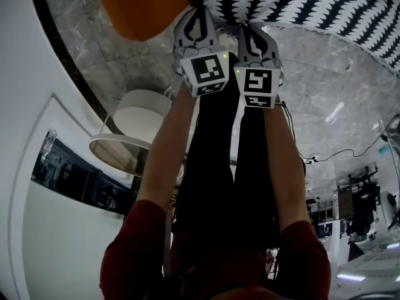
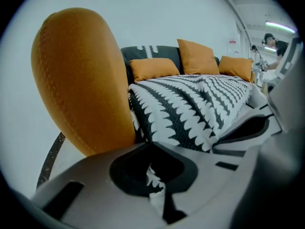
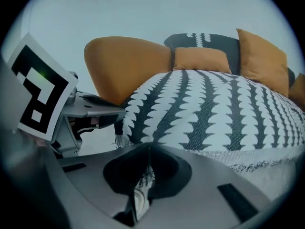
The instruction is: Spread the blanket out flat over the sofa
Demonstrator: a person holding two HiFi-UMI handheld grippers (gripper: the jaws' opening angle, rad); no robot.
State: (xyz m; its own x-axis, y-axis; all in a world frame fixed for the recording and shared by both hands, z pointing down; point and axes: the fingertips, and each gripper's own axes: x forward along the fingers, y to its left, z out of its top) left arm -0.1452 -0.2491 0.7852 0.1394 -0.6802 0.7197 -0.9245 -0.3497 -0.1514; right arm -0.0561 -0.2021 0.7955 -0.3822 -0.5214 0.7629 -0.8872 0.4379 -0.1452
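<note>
Step in hand, as judged: gripping the near edge of the blanket [image 2: 190, 109] before drawing it out

Left gripper [image 2: 153, 182]: jaws closed to a narrow slit, a fold of patterned fabric pinched between them. Right gripper [image 3: 142, 187]: same condition, jaws nipped on a fringed strip of the hem. In the head view both stand side by side, almost touching, at the blanket edge beside the orange armrest [image 1: 140, 8].

Blanket location: draped over the seat of the sofa [image 2: 143, 56], running from the armrest end towards the cushions [image 2: 198, 57] at the back. Its near edge hangs at the front, where both grippers hold it. Shallow ridges show in the middle of the cloth in the left gripper view.

Next move, as judged: the two holds sit very close together, so the grippers need to part along the hem and pull it taut and downward to take out the ridges, without dragging cloth off the far side.

Not determinable:
- far edge of the blanket, hidden behind the cushions
- far end of the sofa, cut off in every view
- patterned patch on the sofa back: same blanket or another item, cannot tell
- head view shows only a corner of blanket, plus floor [image 1: 312, 92]
</note>
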